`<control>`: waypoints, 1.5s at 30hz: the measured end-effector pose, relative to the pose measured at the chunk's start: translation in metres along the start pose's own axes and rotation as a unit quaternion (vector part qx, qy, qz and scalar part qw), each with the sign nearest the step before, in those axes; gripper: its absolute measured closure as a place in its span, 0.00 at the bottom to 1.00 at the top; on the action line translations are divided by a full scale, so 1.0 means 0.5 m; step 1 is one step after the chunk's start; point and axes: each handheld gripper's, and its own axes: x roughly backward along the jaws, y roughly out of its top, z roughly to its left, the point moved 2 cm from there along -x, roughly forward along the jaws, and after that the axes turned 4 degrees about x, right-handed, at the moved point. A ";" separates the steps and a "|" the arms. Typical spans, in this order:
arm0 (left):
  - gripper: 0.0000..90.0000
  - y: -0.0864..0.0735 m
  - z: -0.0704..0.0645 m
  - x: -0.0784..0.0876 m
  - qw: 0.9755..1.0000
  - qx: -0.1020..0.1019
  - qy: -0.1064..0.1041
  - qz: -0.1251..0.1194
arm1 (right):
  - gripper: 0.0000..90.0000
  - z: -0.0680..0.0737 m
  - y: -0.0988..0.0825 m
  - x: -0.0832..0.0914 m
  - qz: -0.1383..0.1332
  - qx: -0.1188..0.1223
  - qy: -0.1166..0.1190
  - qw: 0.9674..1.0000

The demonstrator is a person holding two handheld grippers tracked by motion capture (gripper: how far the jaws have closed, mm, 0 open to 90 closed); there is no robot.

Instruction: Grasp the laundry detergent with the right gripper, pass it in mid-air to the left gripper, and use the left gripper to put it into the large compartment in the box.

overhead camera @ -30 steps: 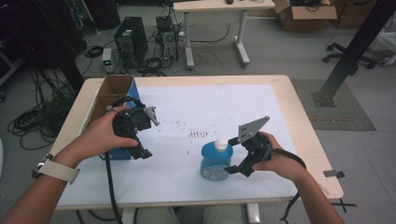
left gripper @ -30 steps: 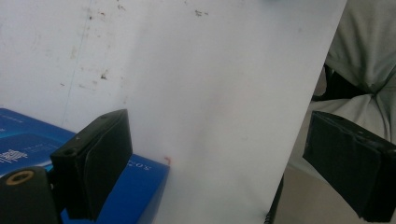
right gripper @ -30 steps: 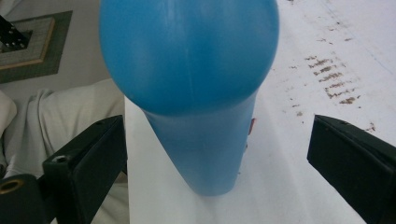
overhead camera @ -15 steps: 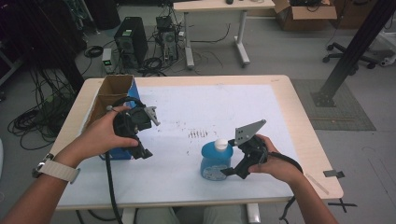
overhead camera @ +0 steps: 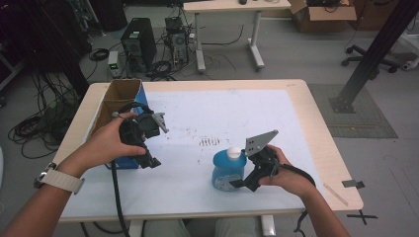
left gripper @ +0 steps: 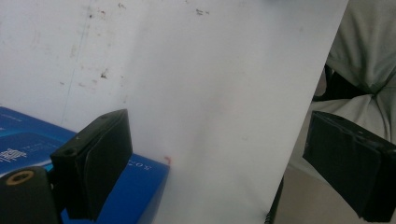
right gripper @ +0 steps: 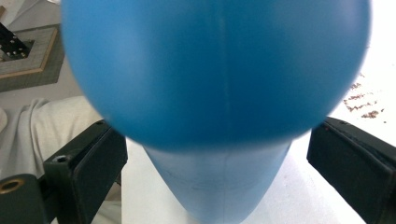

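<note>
1. Standing upright on the white table (overhead camera: 207, 106), the blue bottle (overhead camera: 227, 170) with its white cap (overhead camera: 234, 152) sits toward the near edge, right of the middle.
2. Just right of the bottle, the right gripper (overhead camera: 236, 183) reaches in low at its base, held in the person's right hand (overhead camera: 289, 175).
3. In the right gripper view, the bottle (right gripper: 215, 74) fills the space between the two black jaws; both pads stand clear of its sides, so the jaws are spread and press on nothing.
4. Well left of the bottle, the left gripper (overhead camera: 149, 162) hovers over the table, held in the left hand (overhead camera: 106, 143).
5. Its jaws are spread wide, with only bare table (left gripper: 210, 93) between them in the left gripper view.
6. Beyond the left gripper, far left of the bottle, an open cardboard box (overhead camera: 116, 101) with blue sides lies near the table's left edge; its blue corner (left gripper: 140, 179) shows beside one jaw.
</note>
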 end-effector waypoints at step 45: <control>0.09 -0.003 -0.001 -0.001 1.000 0.001 0.002 0.001 | 0.26 0.004 -0.007 -0.018 -0.040 -0.002 0.005 0.999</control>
